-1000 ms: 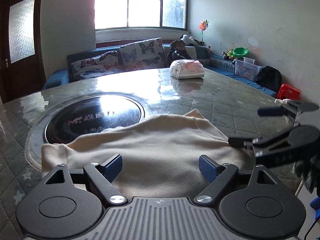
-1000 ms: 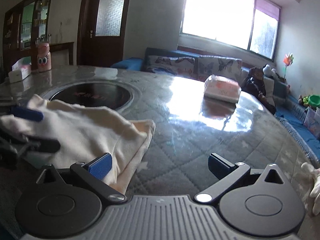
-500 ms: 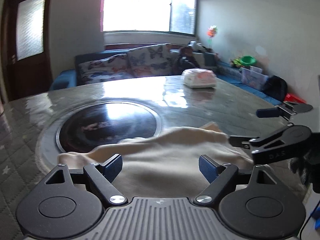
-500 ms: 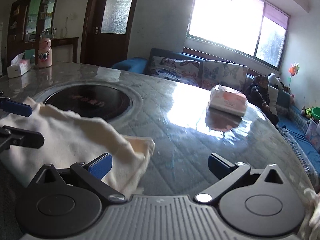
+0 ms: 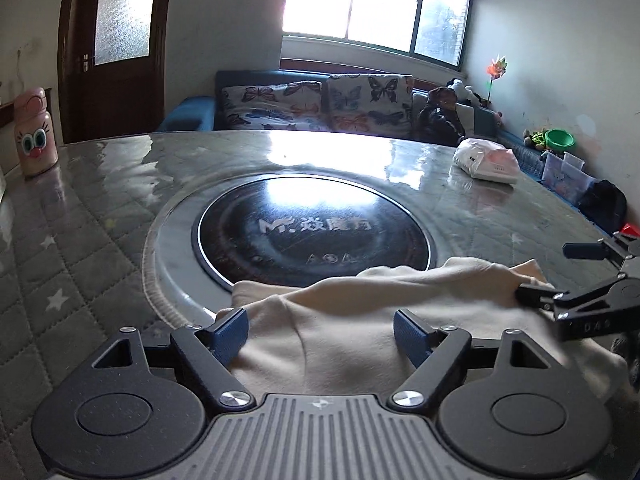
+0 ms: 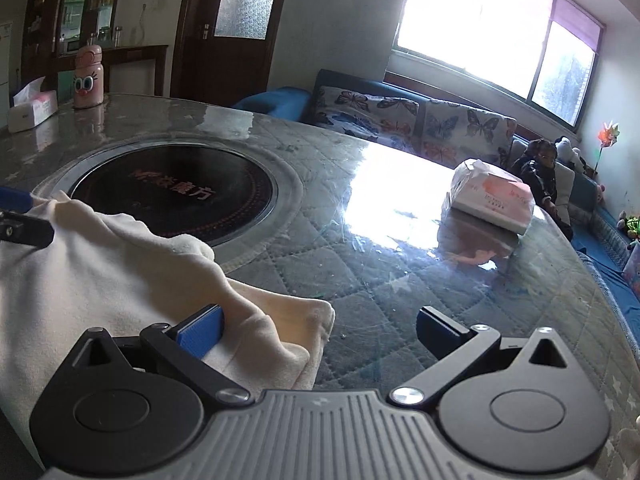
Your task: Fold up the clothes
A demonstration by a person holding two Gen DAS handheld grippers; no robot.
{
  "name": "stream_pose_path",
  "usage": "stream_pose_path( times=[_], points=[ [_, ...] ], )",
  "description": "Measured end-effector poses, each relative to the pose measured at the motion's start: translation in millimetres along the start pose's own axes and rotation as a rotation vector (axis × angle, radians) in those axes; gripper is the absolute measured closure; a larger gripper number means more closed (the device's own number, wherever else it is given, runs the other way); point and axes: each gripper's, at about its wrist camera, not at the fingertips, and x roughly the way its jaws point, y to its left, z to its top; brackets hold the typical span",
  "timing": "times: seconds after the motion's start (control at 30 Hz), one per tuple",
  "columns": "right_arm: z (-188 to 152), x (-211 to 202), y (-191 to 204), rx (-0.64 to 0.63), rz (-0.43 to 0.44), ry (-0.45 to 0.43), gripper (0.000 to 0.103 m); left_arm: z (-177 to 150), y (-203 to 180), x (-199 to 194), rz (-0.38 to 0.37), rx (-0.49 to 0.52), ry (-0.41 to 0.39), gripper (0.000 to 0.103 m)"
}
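A cream garment (image 5: 400,312) lies bunched at the near edge of the quilted table (image 5: 80,248), its far hem over the rim of the black round hotplate (image 5: 312,232). My left gripper (image 5: 320,332) straddles the cloth, its jaws wide and closing, with the blue pads (image 5: 230,328) not pressing on it. The right gripper (image 5: 560,274) shows at that view's right edge, over the garment's right end. In the right wrist view the right gripper (image 6: 320,330) is open, the folded corner of the garment (image 6: 256,320) beside its left finger. The left gripper (image 6: 20,216) peeks in at the far left.
A plastic-wrapped tissue pack (image 6: 494,200) lies on the far right of the table. A pink bottle (image 6: 89,78) and a tissue box (image 6: 32,110) stand at the far left. A sofa with butterfly cushions (image 5: 312,104) runs behind the table.
Both views have swung sideways; the hotplate now sits mid-picture in the left view. The garment lies more bunched and nearer to me, covering less of the table. Both grippers stay open.
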Motion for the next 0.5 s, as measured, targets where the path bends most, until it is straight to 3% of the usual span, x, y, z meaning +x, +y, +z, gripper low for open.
stream_pose_path(
  times=[0.23,0.5],
  points=[
    [12.4,-11.4,3.1,-0.016,0.0,-0.044,0.0,6.6,-5.4,-8.4,0.006,0.009,-0.025,0.022],
    [30.5,8.0,23.5,-0.086,0.02,-0.046,0.0,15.7,-4.2,7.0,0.113,0.04,-0.006,0.023]
  ],
)
